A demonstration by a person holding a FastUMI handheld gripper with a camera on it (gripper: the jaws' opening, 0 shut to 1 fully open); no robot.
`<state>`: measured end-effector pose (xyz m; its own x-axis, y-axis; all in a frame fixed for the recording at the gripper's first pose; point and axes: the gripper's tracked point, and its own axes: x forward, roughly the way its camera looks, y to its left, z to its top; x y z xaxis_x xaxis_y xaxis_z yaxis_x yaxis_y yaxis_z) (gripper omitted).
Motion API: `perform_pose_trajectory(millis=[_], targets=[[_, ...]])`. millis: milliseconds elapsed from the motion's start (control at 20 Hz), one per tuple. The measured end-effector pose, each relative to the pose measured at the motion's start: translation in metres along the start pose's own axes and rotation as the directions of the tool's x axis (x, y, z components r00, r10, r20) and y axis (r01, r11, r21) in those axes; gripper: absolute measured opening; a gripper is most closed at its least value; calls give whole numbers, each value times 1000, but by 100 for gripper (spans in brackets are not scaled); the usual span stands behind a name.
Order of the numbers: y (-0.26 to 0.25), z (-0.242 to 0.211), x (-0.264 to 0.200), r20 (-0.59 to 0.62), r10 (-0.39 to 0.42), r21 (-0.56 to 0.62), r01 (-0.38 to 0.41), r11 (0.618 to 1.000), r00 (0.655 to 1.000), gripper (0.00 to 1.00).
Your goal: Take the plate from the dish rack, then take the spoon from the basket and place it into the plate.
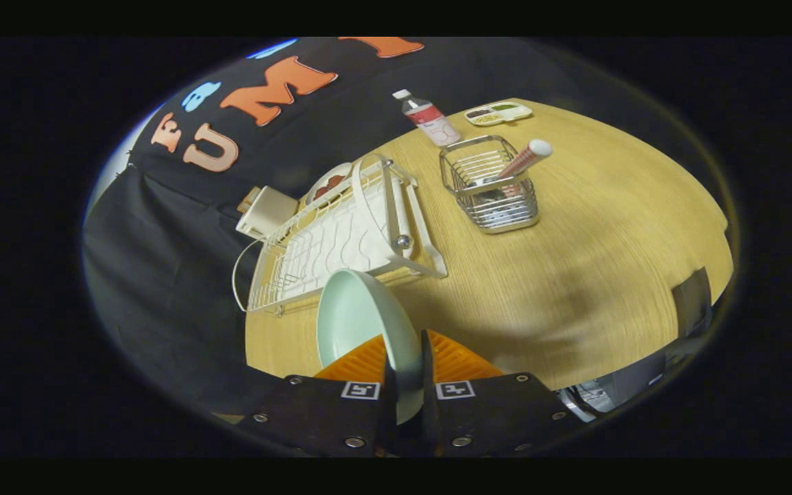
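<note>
Nearest to us, our gripper has both fingers clamped on the rim of the plate, one finger on each face. The plate is pale green and stands on edge between the fingers, tilted, lifted clear of the table and just in front of the dish rack.

We judge the plate to be stiff, smooth and probably glazed, so it is likely slippery under the pads and would chip or break if dropped. Held by one rim only, its weight hangs out ahead of the fingers and will try to twist in the grip. We would keep the squeeze firm, move slowly, and lower it flat onto bare table before letting go.

Just beyond the plate is the white wire dish rack, with another dish standing at its far end and a small white box touching its far corner.

Further off and to the side stands the wire basket, well apart from the rack. The spoon leans in it, its thick handle sticking out above the rim. It looks light and rigid; we would take it by that exposed handle, across its width, and lift straight up so the bowl end clears the wires.

Farthest away are a small bottle and a shallow tray with compartments.
</note>
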<state>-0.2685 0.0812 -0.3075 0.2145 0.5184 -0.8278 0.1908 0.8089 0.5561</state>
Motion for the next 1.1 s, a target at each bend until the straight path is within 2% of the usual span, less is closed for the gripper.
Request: perform_pose_trajectory(millis=[250, 500, 700, 850, 950, 1100], targets=[[1, -13, 14, -5, 5, 30, -5, 1000, 1000, 15], [-6, -15, 23, 1, -29, 43, 29, 999, 1000, 16], [-21, 3, 20, 63, -84, 80, 79, 994, 994, 19], [-28, 21, 12, 111, -88, 121, 74, 990, 990, 35], [-39, 38, 5, 170, -123, 139, 100, 985, 978, 41], [-54, 72, -11, 296, -187, 104, 163, 981, 937, 53]])
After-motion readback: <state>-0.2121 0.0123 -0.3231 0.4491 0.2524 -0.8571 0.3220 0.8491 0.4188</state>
